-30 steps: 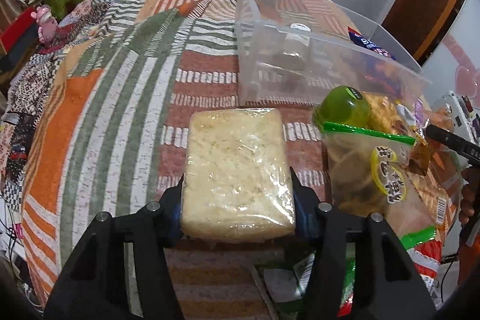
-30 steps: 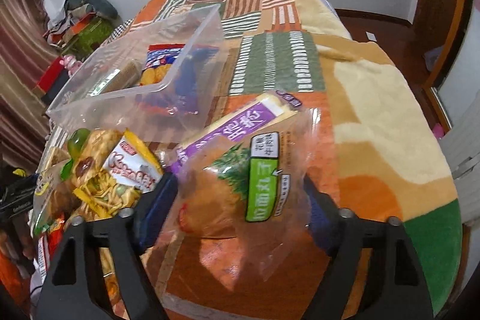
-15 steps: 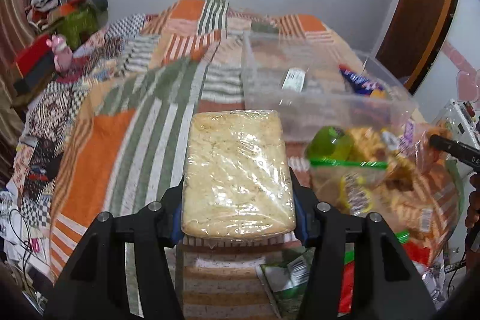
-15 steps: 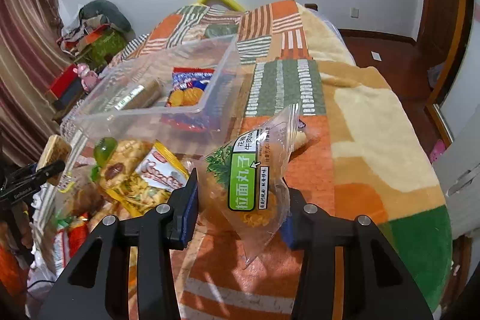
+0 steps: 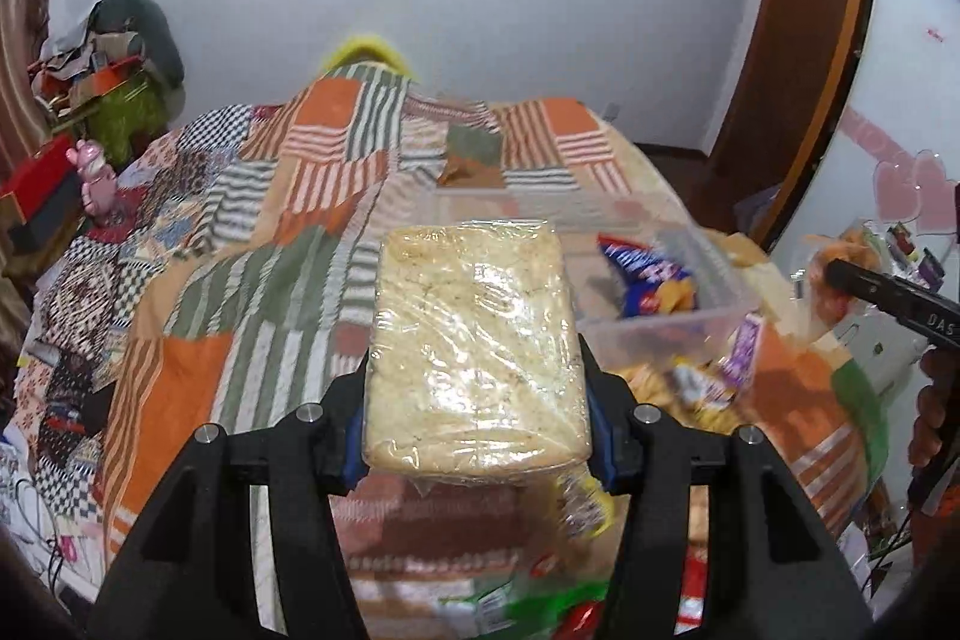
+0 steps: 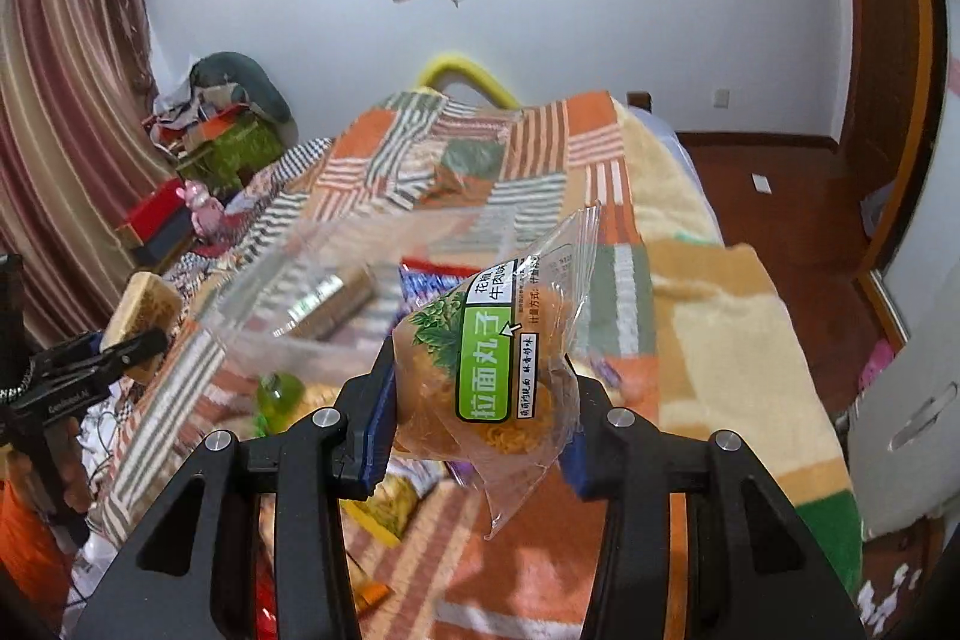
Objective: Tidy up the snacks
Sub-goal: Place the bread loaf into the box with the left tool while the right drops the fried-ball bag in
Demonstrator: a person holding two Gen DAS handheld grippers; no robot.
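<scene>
On the left, the left claw [image 5: 477, 436] is closed on a pale, plastic-wrapped rice cake block [image 5: 477, 340], its blue pads pressed to both long sides, and it holds the block above the patchwork blanket [image 5: 282, 232] on the bed. Past the block and to the right stands the clear plastic bin [image 5: 666, 325], with a blue snack packet [image 5: 651, 277] lying inside it; a long brownish pack beside that packet is too blurred in the right wrist view to name. In front of the bin, on the blanket, is a loose heap of snack bags [image 5: 690, 388] and a small green bottle [image 6: 279, 391]. Further right, the right claw [image 6: 480, 436] is clamped on a clear noodle-ball bag [image 6: 495, 370] with a green label, both pads squeezing the bag, which stands up between them, lifted clear of the bed and nearer the camera than the bin. Its crimped top edge points up and to the right.
</scene>
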